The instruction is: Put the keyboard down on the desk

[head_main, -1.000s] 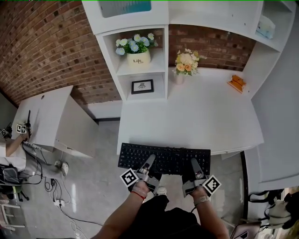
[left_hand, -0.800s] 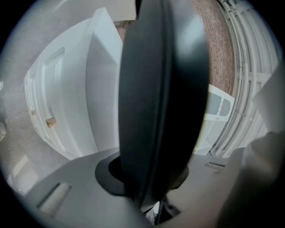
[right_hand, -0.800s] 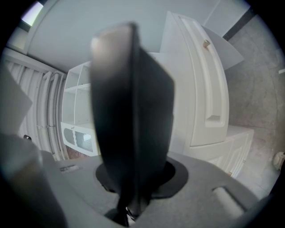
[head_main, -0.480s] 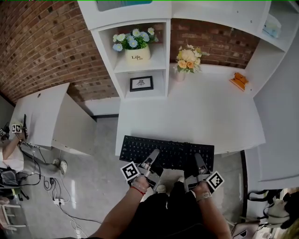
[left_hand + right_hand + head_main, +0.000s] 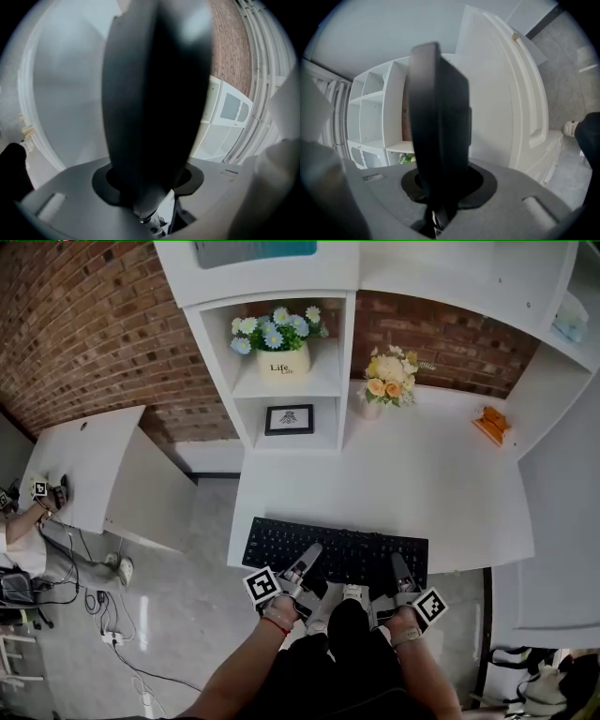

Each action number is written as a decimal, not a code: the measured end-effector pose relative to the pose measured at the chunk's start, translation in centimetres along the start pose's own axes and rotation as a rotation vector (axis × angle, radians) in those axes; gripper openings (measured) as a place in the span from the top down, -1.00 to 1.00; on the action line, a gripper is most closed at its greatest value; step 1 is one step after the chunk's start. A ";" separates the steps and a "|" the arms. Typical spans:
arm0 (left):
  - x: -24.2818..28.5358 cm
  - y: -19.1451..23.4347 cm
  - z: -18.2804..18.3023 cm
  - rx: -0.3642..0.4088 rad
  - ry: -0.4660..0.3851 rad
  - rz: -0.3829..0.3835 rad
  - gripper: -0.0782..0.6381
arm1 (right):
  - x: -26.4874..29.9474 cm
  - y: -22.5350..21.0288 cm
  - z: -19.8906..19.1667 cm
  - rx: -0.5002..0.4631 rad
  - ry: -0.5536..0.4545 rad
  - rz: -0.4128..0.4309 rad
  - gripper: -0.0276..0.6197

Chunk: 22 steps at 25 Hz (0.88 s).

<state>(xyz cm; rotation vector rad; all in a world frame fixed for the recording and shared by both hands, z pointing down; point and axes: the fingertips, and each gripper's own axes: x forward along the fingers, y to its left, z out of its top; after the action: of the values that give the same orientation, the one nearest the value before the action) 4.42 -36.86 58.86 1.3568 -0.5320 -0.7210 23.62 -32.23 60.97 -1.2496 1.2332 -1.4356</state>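
Observation:
The black keyboard (image 5: 347, 549) lies lengthwise along the front of the white desk (image 5: 422, 474), its near edge sticking out a little past the desk's edge. My left gripper (image 5: 310, 555) is at the keyboard's near left part. Its jaws have just been opening and stand open, with the keyboard's dark edge (image 5: 154, 108) still between them. My right gripper (image 5: 399, 566) is shut on the near right part, and the edge (image 5: 438, 126) fills the middle of the right gripper view.
At the back of the desk stand a vase of flowers (image 5: 389, 381) and an orange object (image 5: 492, 423). The shelf unit holds a flower pot (image 5: 281, 352) and a framed picture (image 5: 289, 418). A white side table (image 5: 94, 465) and floor cables (image 5: 103, 615) are at the left.
The keyboard and both grippers have moved forward, so the keyboard now reaches farther onto the desk's front.

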 end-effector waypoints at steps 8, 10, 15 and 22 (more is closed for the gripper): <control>4.6 0.7 1.4 -0.017 -0.016 0.015 0.18 | 4.2 -0.2 2.8 0.023 0.010 -0.047 0.71; 5.5 0.9 1.6 -0.013 -0.013 0.024 0.18 | 5.2 -0.3 3.4 0.027 0.016 -0.050 0.71; 7.3 1.5 1.9 -0.028 0.008 0.052 0.15 | 7.2 -0.8 4.6 0.045 0.031 -0.069 0.71; 8.6 2.1 2.7 -0.034 0.019 0.081 0.05 | 9.5 -1.2 5.4 0.032 0.053 -0.088 0.71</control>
<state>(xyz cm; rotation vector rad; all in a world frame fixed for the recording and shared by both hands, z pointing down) 8.64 -44.88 60.84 1.3018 -0.5541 -0.6476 27.65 -42.09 63.76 -1.2654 1.1986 -1.5548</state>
